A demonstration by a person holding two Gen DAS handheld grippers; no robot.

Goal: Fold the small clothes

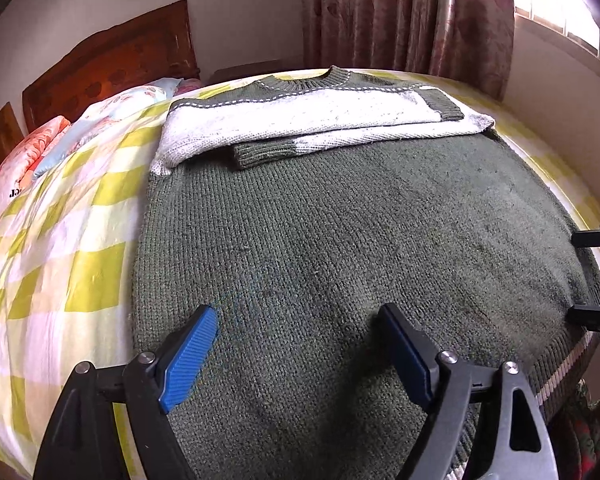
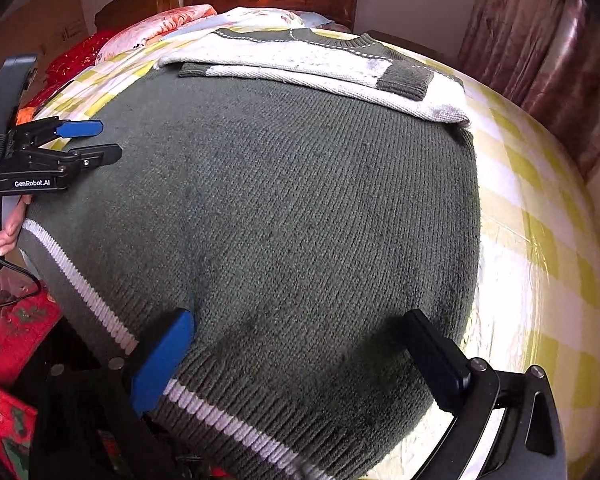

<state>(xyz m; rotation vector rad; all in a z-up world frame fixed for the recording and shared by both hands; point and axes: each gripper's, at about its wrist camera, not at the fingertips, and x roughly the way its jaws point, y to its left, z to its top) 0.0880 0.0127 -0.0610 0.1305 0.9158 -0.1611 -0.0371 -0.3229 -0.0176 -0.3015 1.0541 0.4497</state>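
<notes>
Floral pillows [image 1: 24,156] lie at the far left by the wooden headboard [image 1: 112,64]. The green-and-white sweater [image 1: 340,232], sleeves folded across its chest, lies flat on the checkered bedsheet [image 1: 60,264]. Left gripper [image 1: 296,354] and right gripper [image 2: 296,356] hover wide open above its hem, holding nothing; curtains [image 1: 412,16] hang beyond.

A bed [image 1: 60,240] fills the room, its sheet checked in yellow-green and white. At ten o'clock in the left wrist view stands a carved dark wooden headboard [image 1: 112,60] against a pale wall [image 1: 240,12], with floral pillows [image 1: 32,152] below it. Pink patterned curtains [image 1: 400,16] hang at one o'clock — daylight pours through the window [image 1: 560,4] beside them (glare washes it out).
</notes>
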